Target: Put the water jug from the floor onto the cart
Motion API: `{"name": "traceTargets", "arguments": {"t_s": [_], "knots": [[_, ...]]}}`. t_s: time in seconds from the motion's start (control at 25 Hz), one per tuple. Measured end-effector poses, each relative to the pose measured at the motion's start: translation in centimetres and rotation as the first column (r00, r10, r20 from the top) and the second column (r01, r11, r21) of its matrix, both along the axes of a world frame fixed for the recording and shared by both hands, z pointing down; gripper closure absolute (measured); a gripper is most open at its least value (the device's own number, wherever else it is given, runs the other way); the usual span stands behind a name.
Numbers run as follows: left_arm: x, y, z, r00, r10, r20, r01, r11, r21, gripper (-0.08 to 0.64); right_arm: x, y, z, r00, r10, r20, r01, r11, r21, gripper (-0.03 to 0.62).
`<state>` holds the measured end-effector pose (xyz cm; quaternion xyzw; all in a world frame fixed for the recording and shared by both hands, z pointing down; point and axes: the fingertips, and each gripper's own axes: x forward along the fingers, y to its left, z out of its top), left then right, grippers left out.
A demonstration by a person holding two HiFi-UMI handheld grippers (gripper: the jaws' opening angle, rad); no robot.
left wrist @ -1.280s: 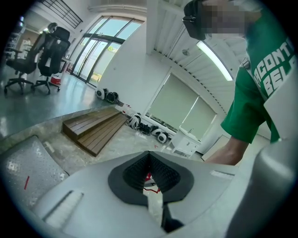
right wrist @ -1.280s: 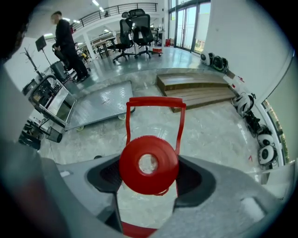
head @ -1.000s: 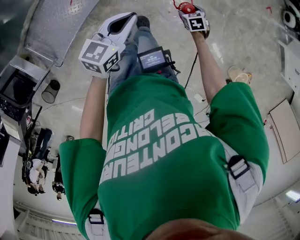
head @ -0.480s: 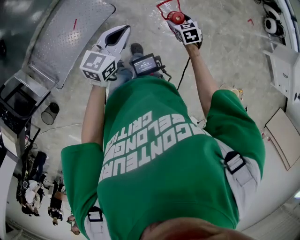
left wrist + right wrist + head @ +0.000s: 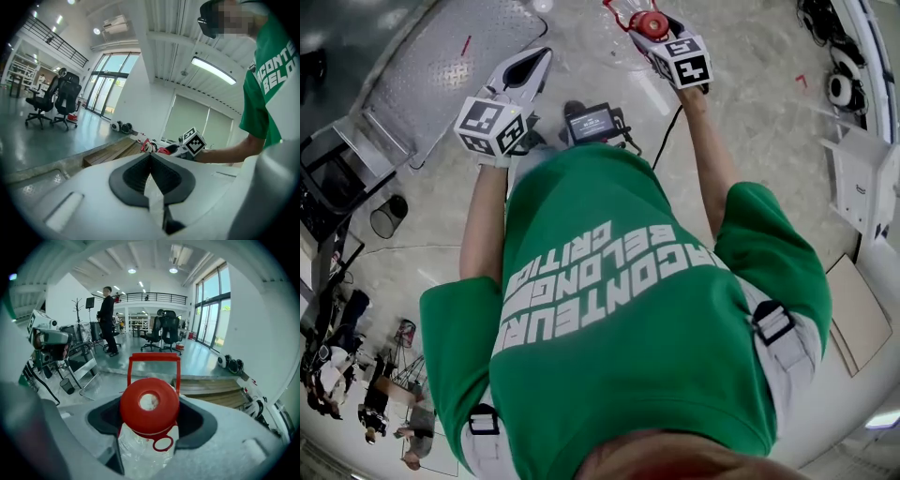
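Observation:
The water jug [image 5: 149,437] is clear plastic with a red cap [image 5: 149,405] and a red carry handle [image 5: 153,357]. My right gripper [image 5: 151,422] is shut on its neck, cap facing the camera. In the head view the jug [image 5: 652,22] hangs at the top of the frame off my right gripper [image 5: 661,37], arm stretched forward above the floor. My left gripper [image 5: 536,61] is held out beside it to the left, jaws shut with nothing in them; the left gripper view shows its closed pads [image 5: 150,159]. I cannot make out a cart for certain.
A grey diamond-plate metal platform [image 5: 441,75] lies ahead to the left. A low wooden platform [image 5: 211,387] sits on the floor ahead. Office chairs [image 5: 164,331] and a standing person [image 5: 108,317] are farther off. Equipment racks [image 5: 337,187] and a black bin [image 5: 389,216] stand at the left.
The person has walked on: the floor and the metal platform have shifted under both grippers. The right gripper still holds the jug; the left stays shut.

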<state>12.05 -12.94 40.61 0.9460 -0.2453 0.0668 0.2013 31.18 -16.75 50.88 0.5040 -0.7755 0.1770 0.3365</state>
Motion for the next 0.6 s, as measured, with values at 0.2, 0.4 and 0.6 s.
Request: {"name": "traceTargets", "arguments": {"t_s": [0.2, 0.4, 0.6], "knots": [[-1.7, -0.1, -0.5, 0.995, -0.095, -0.001, 0.095, 0.995, 0.015, 0.545, -2.4, -2.5, -1.9, 0.993, -0.118, 0.006, 0.118, 0.992, 0.034, 0.291], [-4.7, -0.5, -1.0, 0.98, -0.198, 0.004, 0.198, 0.98, 0.03, 0.545, -6.0, -5.4, -2.3, 0.97, -0.243, -0.005, 0.243, 0.969, 0.033, 0.291], [-9.2, -1.3, -1.0, 0.954, -0.298, -0.004, 0.298, 0.954, 0.03, 0.544, -10.3, -7.9, -2.6, 0.945, -0.326, -0.015, 0.326, 0.945, 0.031, 0.291]]}}
